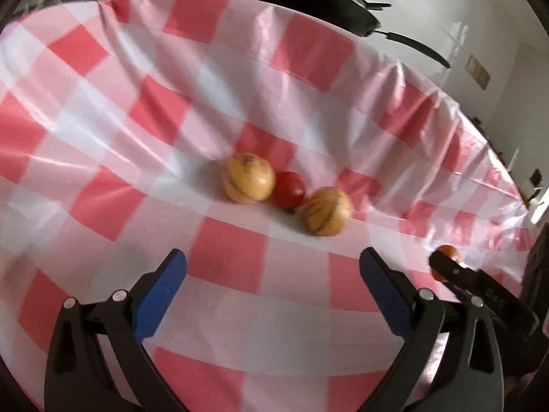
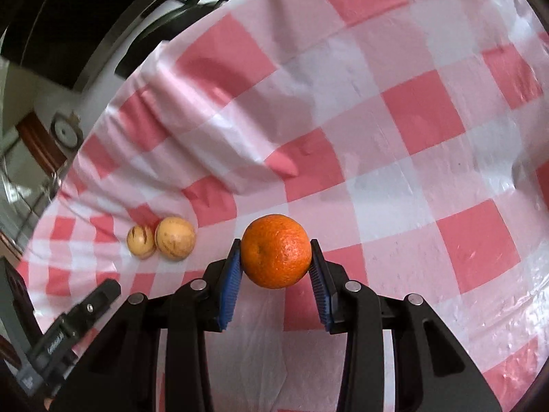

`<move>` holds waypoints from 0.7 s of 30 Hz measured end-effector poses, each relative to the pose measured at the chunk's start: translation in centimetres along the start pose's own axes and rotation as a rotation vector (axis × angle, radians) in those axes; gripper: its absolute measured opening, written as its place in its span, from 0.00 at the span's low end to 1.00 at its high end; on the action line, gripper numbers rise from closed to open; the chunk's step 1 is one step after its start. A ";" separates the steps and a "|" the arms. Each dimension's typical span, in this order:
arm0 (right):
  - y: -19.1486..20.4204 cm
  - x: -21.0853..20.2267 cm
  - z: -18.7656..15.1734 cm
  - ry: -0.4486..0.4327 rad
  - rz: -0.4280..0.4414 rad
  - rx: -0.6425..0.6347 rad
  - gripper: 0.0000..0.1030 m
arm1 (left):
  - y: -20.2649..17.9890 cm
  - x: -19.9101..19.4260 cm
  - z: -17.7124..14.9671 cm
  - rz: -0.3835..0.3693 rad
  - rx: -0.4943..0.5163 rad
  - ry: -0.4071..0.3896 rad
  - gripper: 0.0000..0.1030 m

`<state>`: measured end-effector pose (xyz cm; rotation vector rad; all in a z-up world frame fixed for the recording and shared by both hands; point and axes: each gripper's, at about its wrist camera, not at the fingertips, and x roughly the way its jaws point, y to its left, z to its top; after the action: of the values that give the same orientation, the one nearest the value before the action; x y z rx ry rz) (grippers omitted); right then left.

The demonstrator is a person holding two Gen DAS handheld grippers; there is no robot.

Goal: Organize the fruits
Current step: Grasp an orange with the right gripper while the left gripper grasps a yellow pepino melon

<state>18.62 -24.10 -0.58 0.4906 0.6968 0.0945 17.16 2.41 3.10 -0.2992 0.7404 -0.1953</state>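
In the left wrist view, two yellow striped melon-like fruits point(image 1: 247, 182) point(image 1: 325, 210) lie on the checked cloth with a red tomato point(image 1: 289, 189) between them. My left gripper point(image 1: 272, 267) is open and empty, a little short of them. My right gripper point(image 2: 275, 252) is shut on an orange point(image 2: 276, 251), held above the cloth. The orange also shows at the right of the left wrist view point(image 1: 446, 254). The two yellow fruits point(image 2: 174, 242) point(image 2: 140, 241) lie left of it in the right wrist view; the tomato is hidden there.
A red and white checked tablecloth point(image 1: 137, 137) covers the table, wrinkled toward its far edge. A black frying pan point(image 1: 315, 0) sits beyond the cloth at the back. The left gripper's finger point(image 2: 85, 312) shows at the lower left of the right wrist view.
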 end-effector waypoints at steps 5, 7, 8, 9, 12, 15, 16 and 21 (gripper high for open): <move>-0.9 -0.2 0.4 -0.028 0.008 0.077 0.37 | -3.1 2.3 0.7 0.029 0.019 0.024 0.93; -1.4 -0.4 0.5 -0.031 0.010 0.099 0.37 | -4.4 3.9 1.1 0.066 0.043 0.044 0.86; -1.5 -0.4 0.4 -0.033 0.010 0.106 0.37 | -4.9 4.9 1.5 0.082 0.039 0.063 0.81; -1.6 -0.4 0.5 -0.037 0.009 0.115 0.37 | -5.2 5.6 1.7 0.091 0.032 0.074 0.77; -1.7 -0.5 0.6 -0.044 0.001 0.113 0.37 | -6.0 7.6 2.3 0.123 0.029 0.110 0.68; -1.0 -0.4 0.6 -0.049 -0.012 0.074 0.37 | -6.7 8.7 2.8 0.155 0.044 0.119 0.58; -0.8 -0.4 0.6 -0.050 -0.015 0.063 0.37 | -7.0 8.9 2.8 0.167 0.059 0.120 0.56; -0.6 -0.3 0.6 -0.050 -0.012 0.054 0.37 | -7.4 8.5 2.5 0.159 0.082 0.102 0.43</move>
<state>18.71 -24.93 -0.31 0.5387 0.6542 0.0519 24.51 -6.41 1.95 -0.1521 0.8510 -0.0905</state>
